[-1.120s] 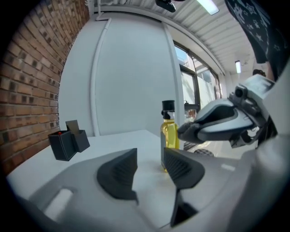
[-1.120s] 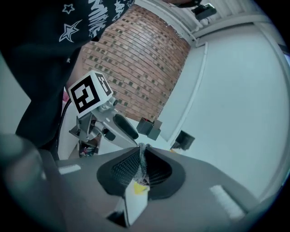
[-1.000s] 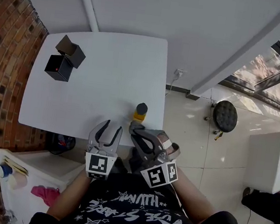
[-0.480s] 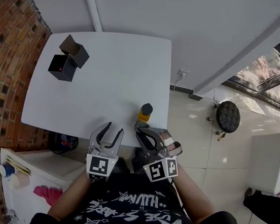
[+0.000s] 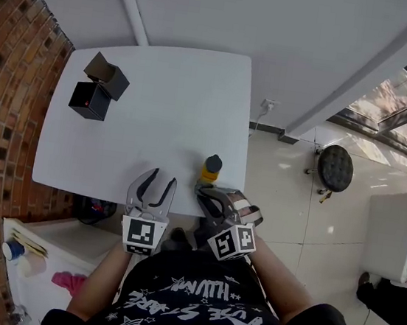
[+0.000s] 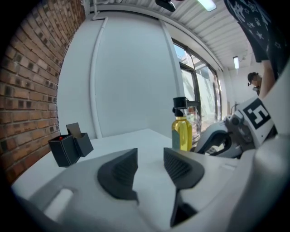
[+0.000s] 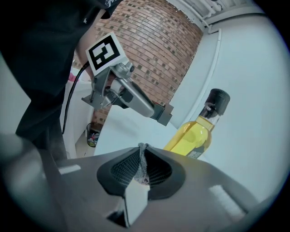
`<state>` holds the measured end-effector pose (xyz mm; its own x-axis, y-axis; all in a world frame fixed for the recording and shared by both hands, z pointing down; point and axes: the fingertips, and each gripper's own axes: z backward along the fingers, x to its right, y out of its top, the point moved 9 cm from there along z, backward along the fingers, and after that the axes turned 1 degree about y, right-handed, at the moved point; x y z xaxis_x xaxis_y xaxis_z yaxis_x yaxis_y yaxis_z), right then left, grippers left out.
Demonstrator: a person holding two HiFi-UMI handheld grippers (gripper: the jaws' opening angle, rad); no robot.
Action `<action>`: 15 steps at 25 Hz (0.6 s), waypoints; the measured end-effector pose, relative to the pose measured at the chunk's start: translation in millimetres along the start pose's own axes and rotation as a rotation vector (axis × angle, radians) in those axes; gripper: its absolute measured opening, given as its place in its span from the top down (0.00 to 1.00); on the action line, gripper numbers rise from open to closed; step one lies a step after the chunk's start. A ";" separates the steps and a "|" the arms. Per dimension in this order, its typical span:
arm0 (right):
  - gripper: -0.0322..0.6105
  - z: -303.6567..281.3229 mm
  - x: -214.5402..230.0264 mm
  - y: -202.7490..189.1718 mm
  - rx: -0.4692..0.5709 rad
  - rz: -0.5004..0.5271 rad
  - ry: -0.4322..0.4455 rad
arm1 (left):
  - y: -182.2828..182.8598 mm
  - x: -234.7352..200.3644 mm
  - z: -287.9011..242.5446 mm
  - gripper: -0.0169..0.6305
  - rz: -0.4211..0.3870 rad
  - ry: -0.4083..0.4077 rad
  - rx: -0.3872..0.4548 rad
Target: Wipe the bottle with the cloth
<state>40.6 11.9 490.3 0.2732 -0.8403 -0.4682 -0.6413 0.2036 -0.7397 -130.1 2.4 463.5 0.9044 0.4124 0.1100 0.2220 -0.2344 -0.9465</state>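
Bottle single on table; two black boxes; left tool spread, empty; right tool pinching one cloth.

Right claw, cloth pinched, has sunk lower beside bottle, near table edge.

One bottle, one cloth, one white table, two black boxes (side by side).
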 end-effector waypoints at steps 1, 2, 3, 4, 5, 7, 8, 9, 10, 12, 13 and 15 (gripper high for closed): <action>0.89 -0.9 -0.6 -1.5 -0.005 0.000 0.009 | 2.2 -2.1 -3.3 0.69 -0.008 0.002 0.006; 0.89 -1.9 -1.2 -3.1 -0.009 -0.002 0.017 | 4.3 -3.8 -6.8 0.69 -0.016 0.002 0.011; 0.89 -2.9 -1.7 -4.6 -0.011 -0.006 0.022 | 6.0 -5.1 -10.3 0.69 -0.025 -0.001 0.013; 0.89 -3.8 -2.1 -5.8 -0.012 -0.010 0.026 | 7.3 -6.0 -13.7 0.69 -0.034 -0.005 0.013; 0.89 -4.6 -2.3 -6.7 -0.013 -0.013 0.029 | 8.2 -6.7 -17.1 0.69 -0.041 -0.011 0.011; 0.89 -5.6 -2.9 -8.1 -0.015 -0.019 0.036 | 8.8 -7.5 -22.7 0.69 -0.046 -0.018 0.005; 0.89 -6.1 -3.3 -9.1 -0.017 -0.024 0.039 | 9.0 -7.3 -24.8 0.69 -0.044 -0.021 0.003; 0.89 -6.9 -3.8 -10.7 -0.018 -0.031 0.041 | 9.1 -6.7 -26.5 0.69 -0.042 -0.024 0.003; 0.89 -7.8 -4.6 -12.8 -0.017 -0.038 0.040 | 9.1 -5.8 -27.8 0.69 -0.042 -0.027 0.001; 0.89 -8.9 -6.0 -16.2 -0.018 -0.042 0.034 | 7.7 -3.4 -30.2 0.69 -0.047 -0.037 -0.007; 0.89 -8.1 -5.6 -15.8 -0.022 -0.039 0.034 | 6.4 -2.1 -31.4 0.69 -0.050 -0.044 -0.013; 0.89 -3.8 -3.7 -13.2 -0.032 -0.041 0.034 | 3.6 0.6 -33.3 0.69 -0.056 -0.061 -0.026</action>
<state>45.4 10.5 503.6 0.2756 -0.8643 -0.4208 -0.6530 0.1529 -0.7418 -116.6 -27.4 470.3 0.8667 0.4778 0.1431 0.2817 -0.2323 -0.9310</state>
